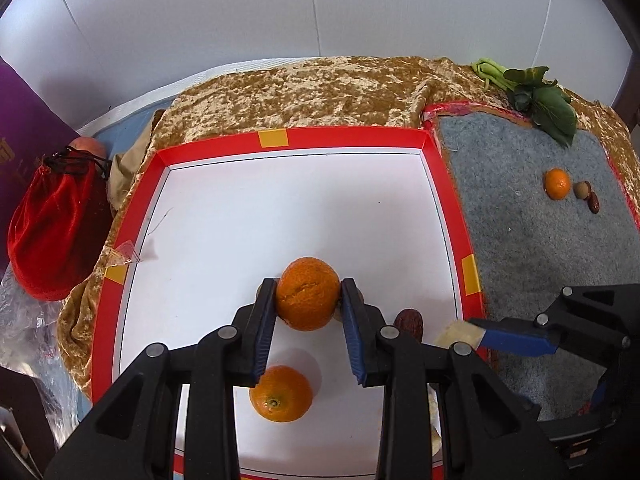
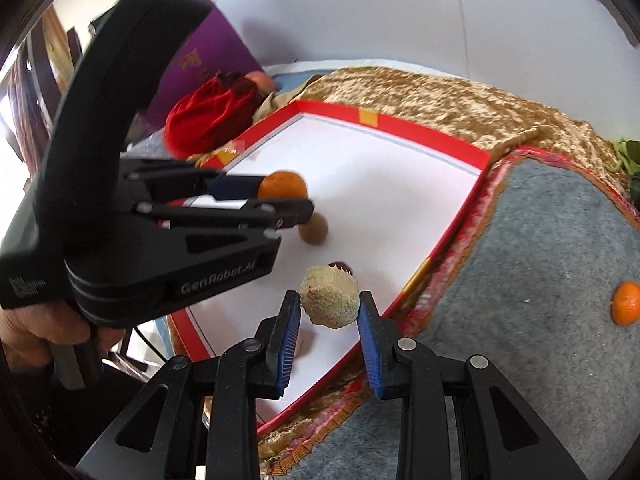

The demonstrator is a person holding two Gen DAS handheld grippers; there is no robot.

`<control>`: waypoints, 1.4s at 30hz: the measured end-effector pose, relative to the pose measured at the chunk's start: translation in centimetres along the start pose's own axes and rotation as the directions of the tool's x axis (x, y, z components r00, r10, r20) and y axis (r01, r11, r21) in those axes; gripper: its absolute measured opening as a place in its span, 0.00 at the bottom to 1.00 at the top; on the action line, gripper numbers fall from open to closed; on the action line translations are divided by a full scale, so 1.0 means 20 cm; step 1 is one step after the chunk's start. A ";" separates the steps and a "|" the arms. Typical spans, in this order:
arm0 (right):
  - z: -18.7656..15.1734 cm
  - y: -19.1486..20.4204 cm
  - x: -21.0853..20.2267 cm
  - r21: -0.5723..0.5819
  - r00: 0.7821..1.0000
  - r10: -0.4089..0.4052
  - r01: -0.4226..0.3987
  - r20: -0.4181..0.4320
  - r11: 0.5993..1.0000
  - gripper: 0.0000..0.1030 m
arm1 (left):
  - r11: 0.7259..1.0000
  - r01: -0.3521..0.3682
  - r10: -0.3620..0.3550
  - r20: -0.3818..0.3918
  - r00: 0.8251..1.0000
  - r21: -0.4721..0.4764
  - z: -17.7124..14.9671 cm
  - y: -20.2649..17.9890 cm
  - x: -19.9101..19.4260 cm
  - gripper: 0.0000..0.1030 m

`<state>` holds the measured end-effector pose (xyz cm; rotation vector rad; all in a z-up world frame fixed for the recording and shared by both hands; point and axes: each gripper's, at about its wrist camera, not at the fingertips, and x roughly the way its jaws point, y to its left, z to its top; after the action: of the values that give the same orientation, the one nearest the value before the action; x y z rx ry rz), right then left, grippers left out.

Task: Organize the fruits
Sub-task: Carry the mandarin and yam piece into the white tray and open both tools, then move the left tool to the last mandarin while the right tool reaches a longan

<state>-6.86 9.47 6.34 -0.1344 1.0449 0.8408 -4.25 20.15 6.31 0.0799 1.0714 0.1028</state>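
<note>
left wrist view: left gripper [image 1: 308, 296] pinching dimpled orange [image 1: 307, 293] above white floor of red-rimmed tray [image 1: 352, 138]; second orange [image 1: 281, 393] lies below. only here – leafy greens [image 1: 532, 96], date [image 1: 593, 202] beside small tangerine [image 1: 557, 184] on grey felt mat [image 1: 520, 232].

right wrist view: right gripper [image 2: 329, 304] pinching pale, grainy cob chunk [image 2: 330, 297] over tray edge – round brown nut [image 2: 314, 229] visible only here. crushed gold velvet cloth [image 2: 460, 104], red velvet pouch [image 2: 208, 116], white wall panels behind.

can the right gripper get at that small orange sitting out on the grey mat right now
Probably not yet. The right gripper is shut on a pale spongy lump, so its jaws are full. The path to the small orange across the grey mat looks free once it lets go.
</note>
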 end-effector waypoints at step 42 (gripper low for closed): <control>-0.22 -0.58 -0.58 0.182 0.979 -0.190 0.175 0.072 0.968 0.37 | 0.972 -0.171 0.145 0.163 0.976 0.160 0.20 -0.52 -0.07 0.58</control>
<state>-4.82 -7.01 10.13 -0.0430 1.0015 0.5797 -0.88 9.54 8.19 0.3255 0.9204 0.1453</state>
